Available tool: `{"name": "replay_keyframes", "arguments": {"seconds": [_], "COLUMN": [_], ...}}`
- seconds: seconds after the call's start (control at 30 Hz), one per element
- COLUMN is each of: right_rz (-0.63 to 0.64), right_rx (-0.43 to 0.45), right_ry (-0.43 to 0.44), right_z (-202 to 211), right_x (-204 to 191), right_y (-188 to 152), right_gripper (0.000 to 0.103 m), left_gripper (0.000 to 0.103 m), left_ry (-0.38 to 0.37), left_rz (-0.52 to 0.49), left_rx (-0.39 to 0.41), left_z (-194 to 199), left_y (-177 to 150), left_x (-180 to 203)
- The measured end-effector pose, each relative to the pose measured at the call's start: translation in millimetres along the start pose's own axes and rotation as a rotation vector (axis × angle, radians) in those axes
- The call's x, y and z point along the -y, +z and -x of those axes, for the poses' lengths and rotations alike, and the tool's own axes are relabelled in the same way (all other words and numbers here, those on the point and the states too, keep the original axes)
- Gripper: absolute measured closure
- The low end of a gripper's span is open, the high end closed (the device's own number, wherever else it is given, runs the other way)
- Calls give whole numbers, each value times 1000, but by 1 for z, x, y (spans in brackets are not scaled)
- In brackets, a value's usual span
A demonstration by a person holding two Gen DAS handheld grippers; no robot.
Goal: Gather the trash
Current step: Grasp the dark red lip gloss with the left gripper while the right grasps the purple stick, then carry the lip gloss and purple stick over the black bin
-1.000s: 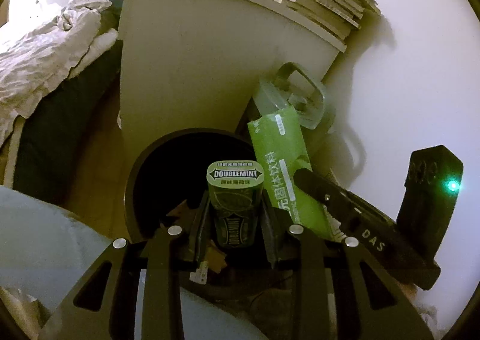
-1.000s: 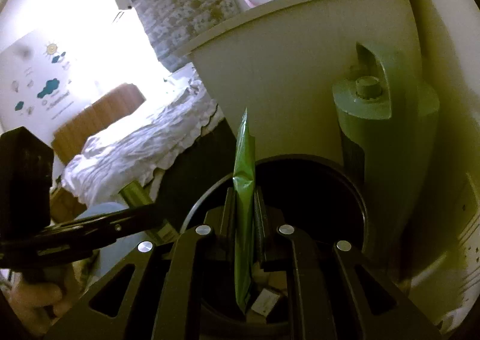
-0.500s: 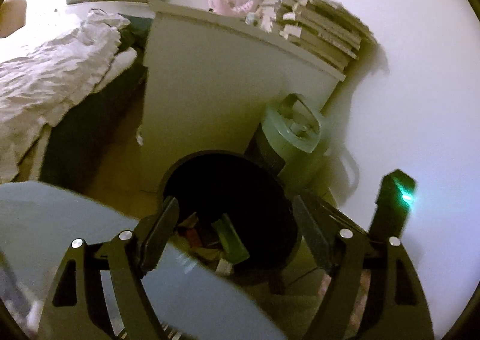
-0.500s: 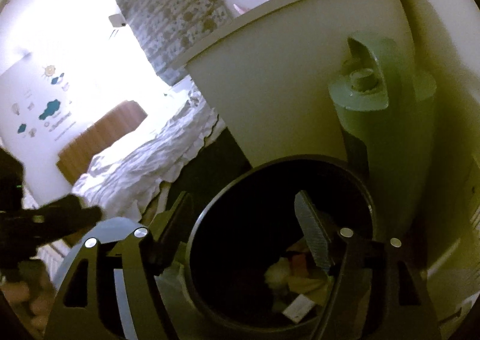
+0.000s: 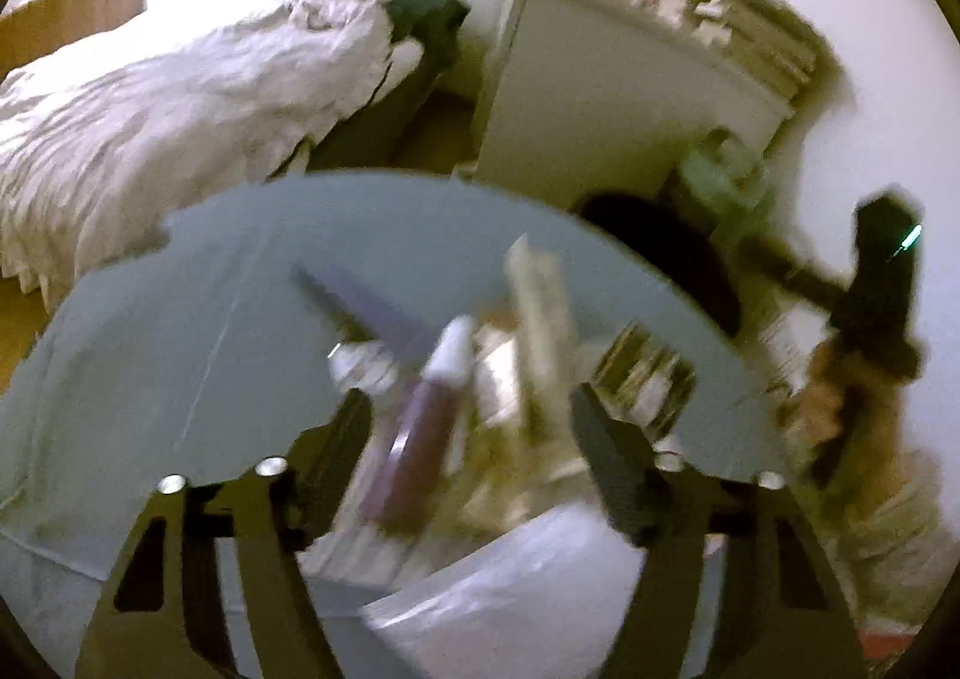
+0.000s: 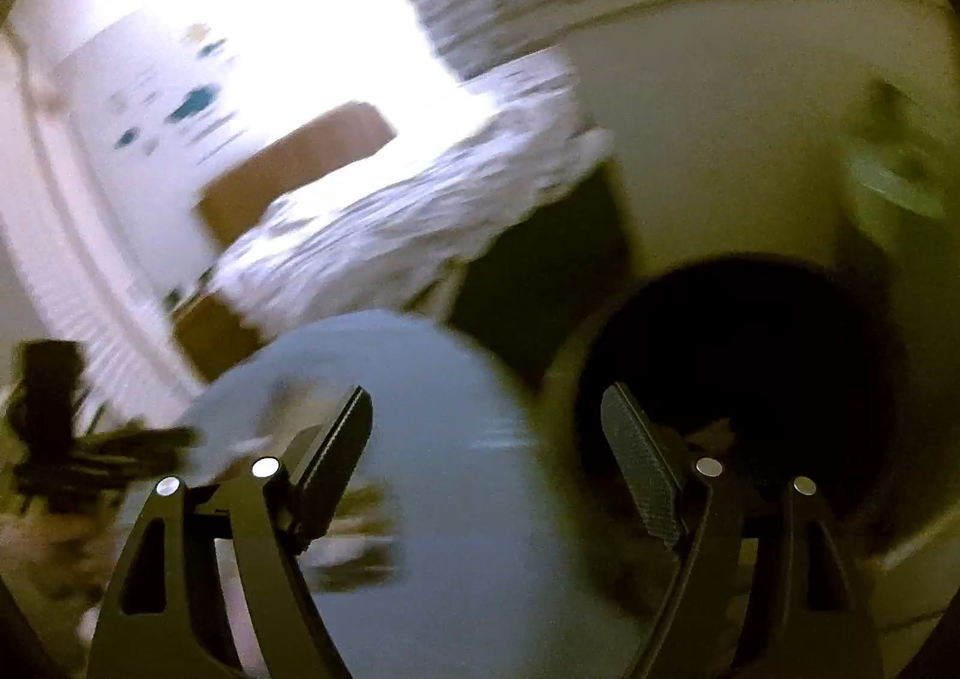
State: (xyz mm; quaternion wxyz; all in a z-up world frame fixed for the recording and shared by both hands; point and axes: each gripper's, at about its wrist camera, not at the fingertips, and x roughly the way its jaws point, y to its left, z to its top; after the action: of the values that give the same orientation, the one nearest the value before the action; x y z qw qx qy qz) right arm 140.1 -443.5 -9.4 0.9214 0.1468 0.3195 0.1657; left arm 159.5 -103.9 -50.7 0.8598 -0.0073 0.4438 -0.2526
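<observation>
My left gripper (image 5: 474, 445) is open and empty above a round grey-blue table (image 5: 180, 331). Blurred litter lies ahead of it: a purple tube with a white cap (image 5: 420, 427), a purple strip (image 5: 366, 301), a pale upright wrapper (image 5: 540, 331) and a white plastic bag (image 5: 528, 589). The black trash bin (image 5: 666, 253) stands beyond the table's far right edge. My right gripper (image 6: 486, 451) is open and empty, straddling the table's edge (image 6: 420, 379) and the bin's dark mouth (image 6: 738, 379). The other gripper's body shows at the right of the left wrist view (image 5: 882, 295).
A bed with a white quilt (image 5: 180, 97) lies at the left. A white cabinet (image 5: 600, 109) with stacked books stands behind the bin, beside a green canister (image 6: 888, 169). The wall is close on the right. Both views are motion-blurred.
Both grippers let go of the Doublemint gum bottle and the green packet over the bin, opened, and have swung back left from the bin to the table.
</observation>
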Motion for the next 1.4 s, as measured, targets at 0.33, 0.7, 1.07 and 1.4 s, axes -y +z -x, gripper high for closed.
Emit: {"name": "replay_keyframes", "arguments": {"seconds": [0.33,0.7,1.07,1.4], "right_rz": [239,412,205,23], "right_rx": [-435,-630,-334,185], "right_ry": [81,-79,139,39], "right_z": [-124,-220,-133,20], "right_x": [-171,-217,-165,-48], "right_y": [36,9,47,39], "right_gripper": [48,72,87,87], "left_gripper": [67,74,78,78], "left_ry": [-35,-63,-63,-117], "left_rz": [-23,-43,24,56], "left_rx": [-36,-21,78,252], "left_z": [-21,-14,17,54], "left_y": [-14,-25,-28,14], "left_x": [-33,-36,-36,8]}}
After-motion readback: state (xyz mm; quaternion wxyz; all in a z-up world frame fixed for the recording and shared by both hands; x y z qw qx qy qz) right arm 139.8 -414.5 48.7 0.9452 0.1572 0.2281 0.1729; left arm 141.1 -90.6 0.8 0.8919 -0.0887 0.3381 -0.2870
